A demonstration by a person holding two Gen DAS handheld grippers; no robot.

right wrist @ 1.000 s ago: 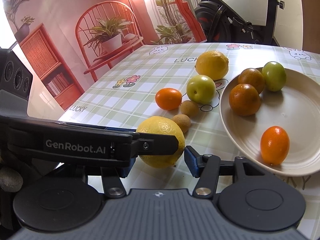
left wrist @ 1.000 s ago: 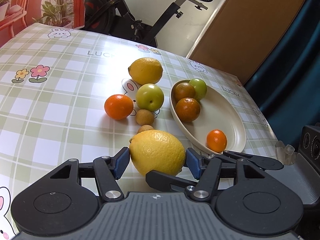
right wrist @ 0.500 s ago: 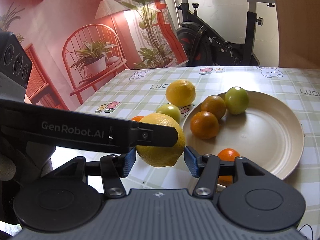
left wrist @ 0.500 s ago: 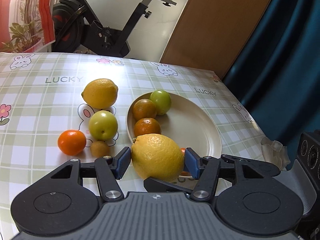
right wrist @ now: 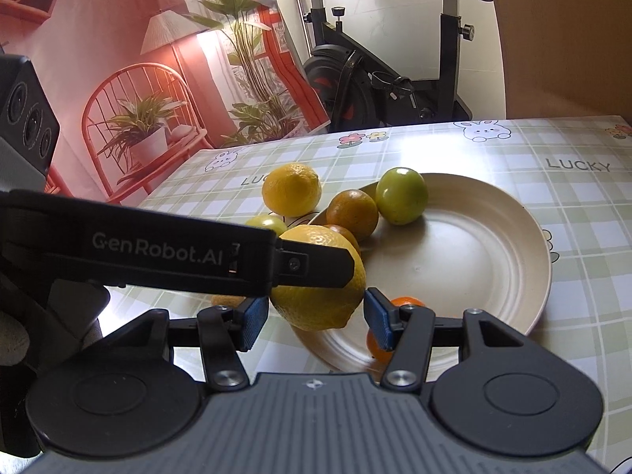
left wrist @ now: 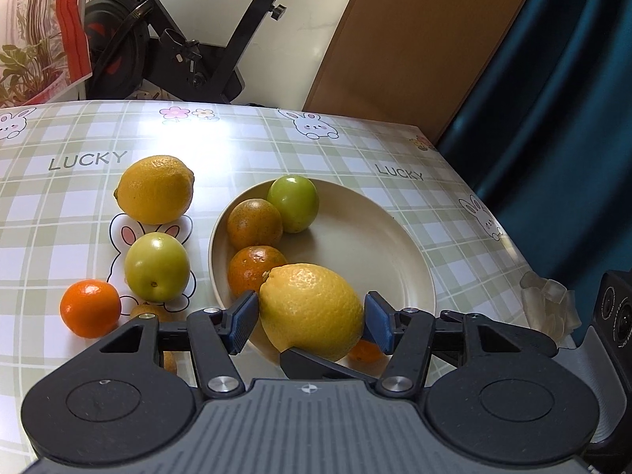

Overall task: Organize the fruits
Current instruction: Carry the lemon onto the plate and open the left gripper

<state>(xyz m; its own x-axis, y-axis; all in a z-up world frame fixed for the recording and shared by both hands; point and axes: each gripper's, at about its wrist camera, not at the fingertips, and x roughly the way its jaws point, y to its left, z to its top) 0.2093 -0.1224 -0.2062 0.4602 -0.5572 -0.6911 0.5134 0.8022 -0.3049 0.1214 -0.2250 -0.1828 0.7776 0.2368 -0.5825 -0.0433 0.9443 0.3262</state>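
The left gripper [left wrist: 310,318] has its jaws clamped on the held lemon [left wrist: 312,308], one blue pad against each end of the fruit. The right gripper [right wrist: 316,318] has its jaws pressed on the same lemon from a crossing angle. In the left wrist view one of its black fingers lies under the near side of the fruit. In the right wrist view a left finger crosses in front of the lemon's top.

The lemon hangs over the near rim of the beige plate [left wrist: 375,245], which spreads out ahead of both sets of jaws.

- **In the plate, beyond the left jaws:** two dark oranges [left wrist: 254,224] lie touching, with a green plum [left wrist: 293,203] against the farther one.
- **Under the left gripper's right pad:** a small orange [left wrist: 365,351] peeps out, mostly hidden.
- **Ahead and left of the left jaws, on the checked surface [left wrist: 59,237]:** a second lemon [left wrist: 155,189] lies farthest out. A pale green fruit [left wrist: 157,268] lies nearer, and a bright tangerine [left wrist: 90,308] is nearest, just beside the left finger.
- **Behind that finger:** a small brown fruit [left wrist: 148,310] is half hidden.
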